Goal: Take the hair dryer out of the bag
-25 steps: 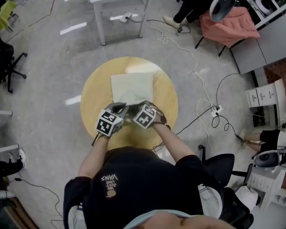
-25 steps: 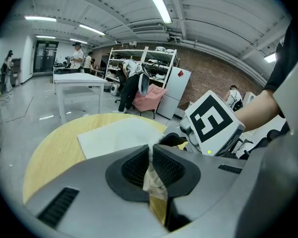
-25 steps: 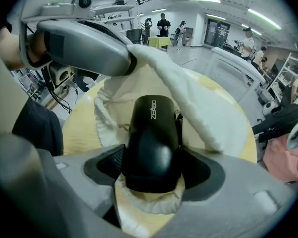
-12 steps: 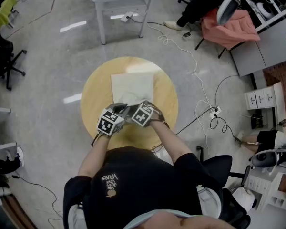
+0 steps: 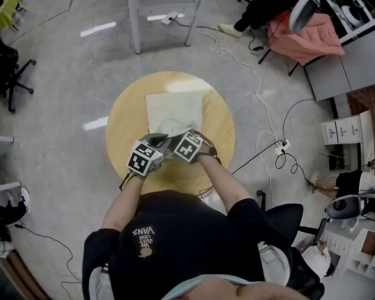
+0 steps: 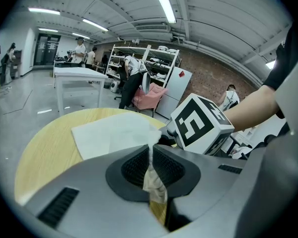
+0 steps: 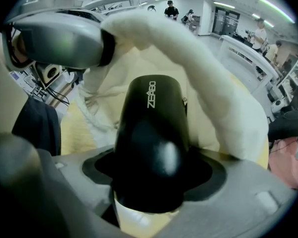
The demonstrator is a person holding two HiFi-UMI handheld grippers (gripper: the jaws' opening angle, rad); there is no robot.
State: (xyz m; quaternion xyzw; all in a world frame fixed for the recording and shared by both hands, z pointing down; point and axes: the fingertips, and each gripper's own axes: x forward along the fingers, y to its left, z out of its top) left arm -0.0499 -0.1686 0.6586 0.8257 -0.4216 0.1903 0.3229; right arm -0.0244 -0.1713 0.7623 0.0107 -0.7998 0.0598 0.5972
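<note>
Sitting betw. right tool (image 7: 150,175) jaws, just opened wider: hair dryer (image 7: 151,128), in bag (image 7: 223,83).

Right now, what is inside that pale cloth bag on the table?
A black hair dryer shows at the open mouth of the bag. Its handle, cord and anything deeper are covered by the cloth.

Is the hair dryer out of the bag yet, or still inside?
Still partly inside: the hair dryer pokes from the mouth of the bag, whose cream cloth arches over it.
</note>
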